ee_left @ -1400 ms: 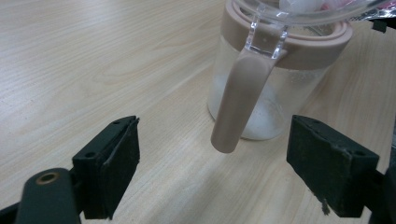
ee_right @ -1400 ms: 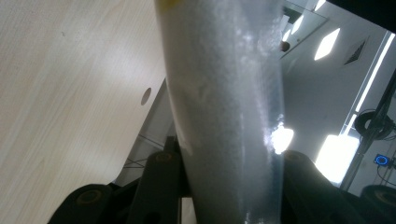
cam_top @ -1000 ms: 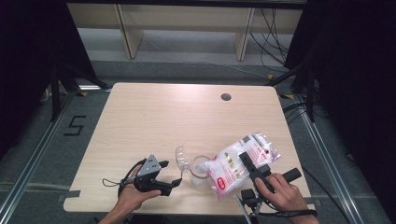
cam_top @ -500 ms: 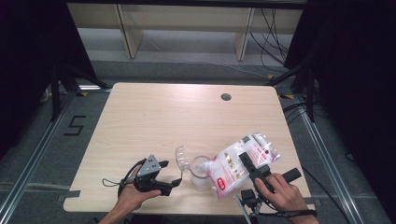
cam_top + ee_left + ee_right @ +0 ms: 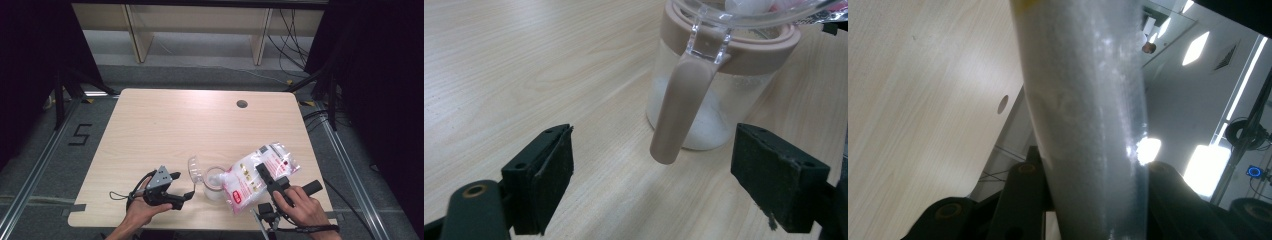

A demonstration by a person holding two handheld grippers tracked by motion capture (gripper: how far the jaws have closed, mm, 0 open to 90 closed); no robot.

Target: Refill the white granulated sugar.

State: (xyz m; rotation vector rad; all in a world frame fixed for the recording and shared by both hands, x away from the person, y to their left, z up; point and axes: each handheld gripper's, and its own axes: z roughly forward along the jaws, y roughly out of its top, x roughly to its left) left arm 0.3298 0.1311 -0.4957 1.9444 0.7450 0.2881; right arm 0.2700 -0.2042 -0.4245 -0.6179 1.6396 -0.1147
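- The right gripper (image 5: 264,172) is clamped on a soft plastic bag (image 5: 248,176) of white powder, tilted over the open jar (image 5: 214,183) near the table's (image 5: 200,125) front edge
- The left gripper (image 5: 190,194) stands with jaws apart, just beside the jar's latch (image 5: 680,105)
- The bag looks limp and slippery; I would hold it high, by its flat middle

Light wooden table (image 5: 165,125), round hole (image 5: 242,104), clear jar (image 5: 214,182) near front edge
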